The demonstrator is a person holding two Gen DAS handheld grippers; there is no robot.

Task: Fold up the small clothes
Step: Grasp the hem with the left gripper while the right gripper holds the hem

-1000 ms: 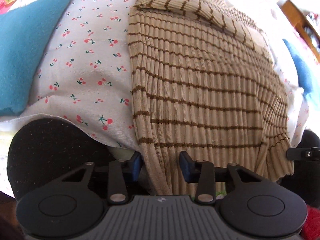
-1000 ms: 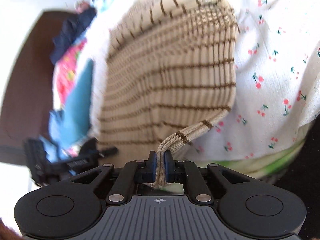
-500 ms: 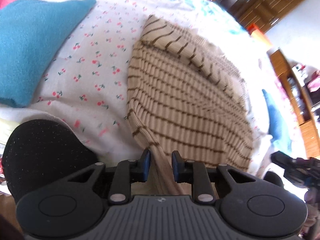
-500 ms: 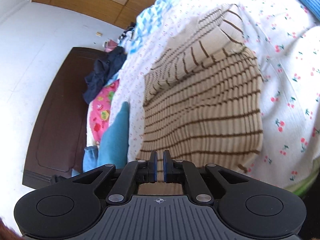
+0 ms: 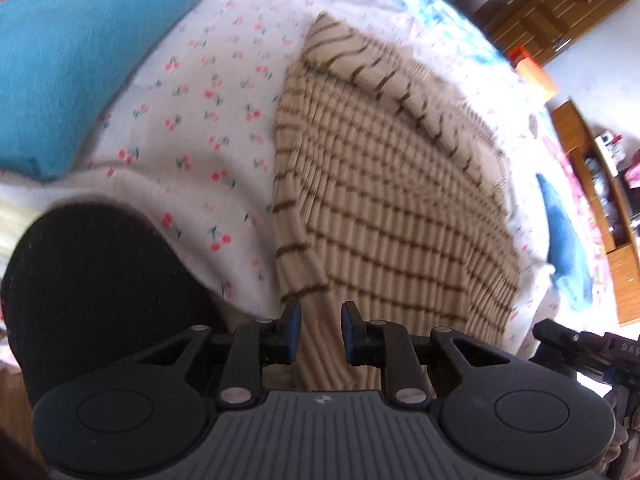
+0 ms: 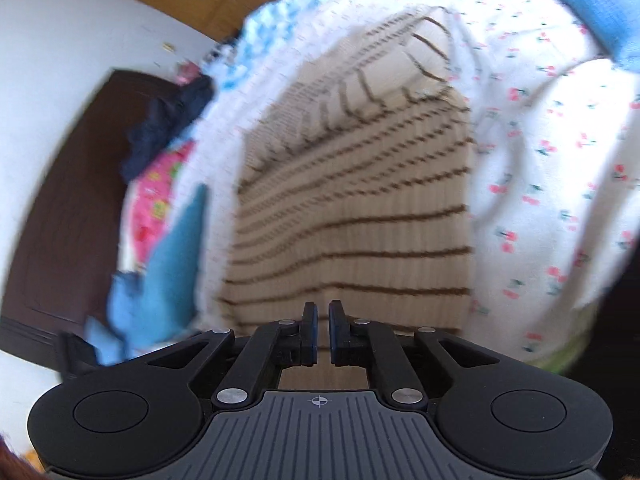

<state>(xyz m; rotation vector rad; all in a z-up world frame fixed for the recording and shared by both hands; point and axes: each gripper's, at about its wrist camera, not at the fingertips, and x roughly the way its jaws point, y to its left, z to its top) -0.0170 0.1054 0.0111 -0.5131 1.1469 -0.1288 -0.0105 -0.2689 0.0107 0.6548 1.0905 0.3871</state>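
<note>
The cherry-print bedsheet (image 5: 192, 128) covers the bed under everything. On it lies the beige ribbed sweater with brown stripes (image 5: 384, 208), sleeve folded across the top, its hem hanging toward me. A teal pillow (image 5: 68, 60) sits beside it. My left gripper (image 5: 319, 338) is spread, hem fabric between its fingers. My right gripper (image 6: 320, 334) is nearly closed, pinching nothing. No writing is legible.
</note>
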